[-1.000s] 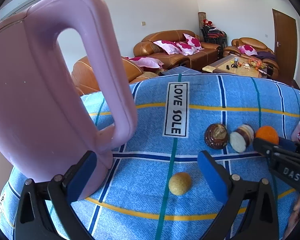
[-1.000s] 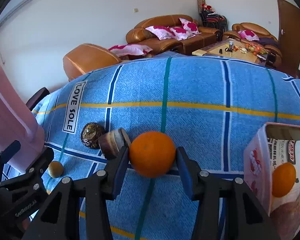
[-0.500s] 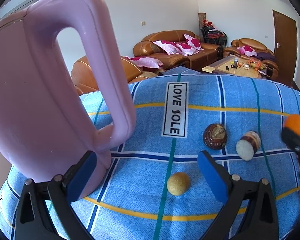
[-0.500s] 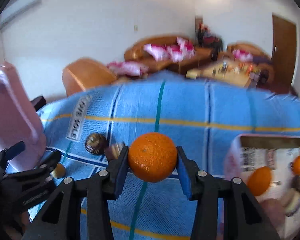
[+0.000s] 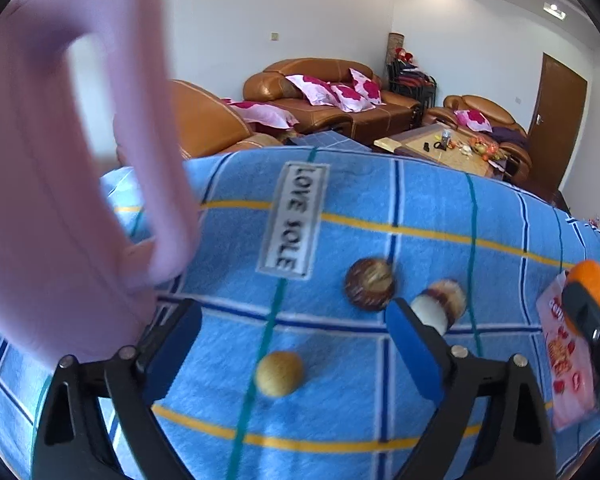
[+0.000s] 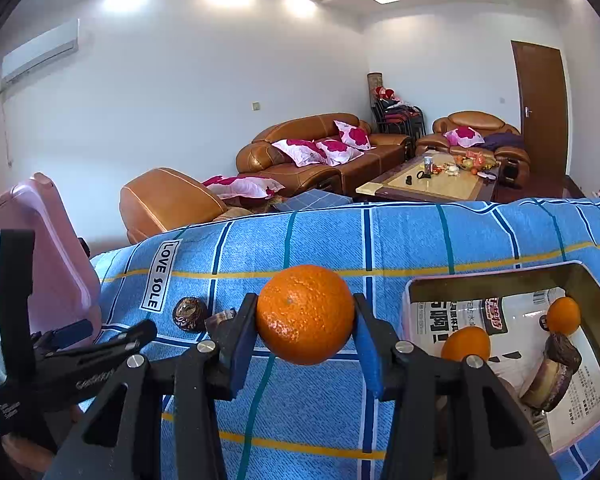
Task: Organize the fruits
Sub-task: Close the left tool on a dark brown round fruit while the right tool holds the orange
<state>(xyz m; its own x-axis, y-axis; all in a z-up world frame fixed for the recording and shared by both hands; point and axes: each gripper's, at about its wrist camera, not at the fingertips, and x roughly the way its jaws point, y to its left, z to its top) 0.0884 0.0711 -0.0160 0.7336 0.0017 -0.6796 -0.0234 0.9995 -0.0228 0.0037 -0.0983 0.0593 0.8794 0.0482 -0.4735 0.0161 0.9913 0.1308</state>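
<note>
Right claw (image 6: 305, 320) grips an orange (image 6: 305, 314) above the blue-clothed worktop (image 6: 400, 240); the open box (image 6: 500, 280) lies just to its right, nearer this hand. Left claw (image 5: 296, 336), jaws wide and just narrowing, is empty above a small yellow fruit (image 5: 279, 373). The box's near wall is cut off.

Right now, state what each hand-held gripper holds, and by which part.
Right hand-held gripper: round orange fruit, pads clamping its opposite sides. Left hand-held gripper: open, nothing held.
</note>
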